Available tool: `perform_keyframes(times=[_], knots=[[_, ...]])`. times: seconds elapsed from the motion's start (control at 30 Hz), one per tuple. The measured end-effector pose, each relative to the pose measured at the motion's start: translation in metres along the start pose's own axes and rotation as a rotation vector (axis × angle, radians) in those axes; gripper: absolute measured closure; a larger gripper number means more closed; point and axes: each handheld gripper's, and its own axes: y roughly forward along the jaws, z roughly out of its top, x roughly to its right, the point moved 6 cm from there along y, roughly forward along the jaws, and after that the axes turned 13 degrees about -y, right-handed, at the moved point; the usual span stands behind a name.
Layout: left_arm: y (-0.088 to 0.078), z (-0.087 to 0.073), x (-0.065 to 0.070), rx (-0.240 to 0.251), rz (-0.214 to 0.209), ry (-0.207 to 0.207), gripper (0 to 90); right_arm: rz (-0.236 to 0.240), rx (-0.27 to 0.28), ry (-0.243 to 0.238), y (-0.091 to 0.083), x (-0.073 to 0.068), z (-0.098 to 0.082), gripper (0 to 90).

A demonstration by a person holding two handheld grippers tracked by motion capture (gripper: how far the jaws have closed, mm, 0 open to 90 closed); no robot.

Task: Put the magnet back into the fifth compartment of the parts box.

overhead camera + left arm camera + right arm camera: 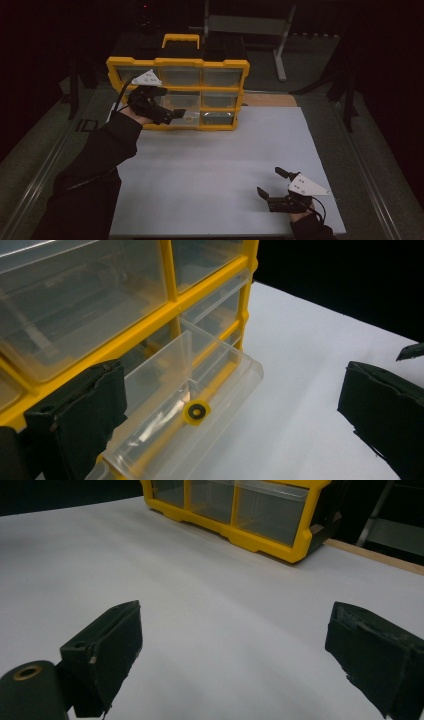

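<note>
Drawer point(200, 385) (pulled out) holds washer point(197, 412) beside left gripper point(230, 410)

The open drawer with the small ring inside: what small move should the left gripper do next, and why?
Probably push the clear drawer shut. It stands pulled out of the yellow organizer, the small ring lies inside, and the left gripper is open and empty right beside it.

Dim room, black surroundings; light falls mainly on the white table point(225, 165). Soft glare streaks the clear drawer point(200, 390). Close black jaws look blurred, edges grainy
</note>
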Motion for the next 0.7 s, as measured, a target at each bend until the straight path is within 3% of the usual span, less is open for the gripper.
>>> perform_keyframes(times=[0.7], knots=[[-0.026, -0.029, 0.016, 0.048, -0.054, 0.020, 0.0, 0.001, 0.000, 0.000, 0.000, 0.000, 0.001, 8.5]])
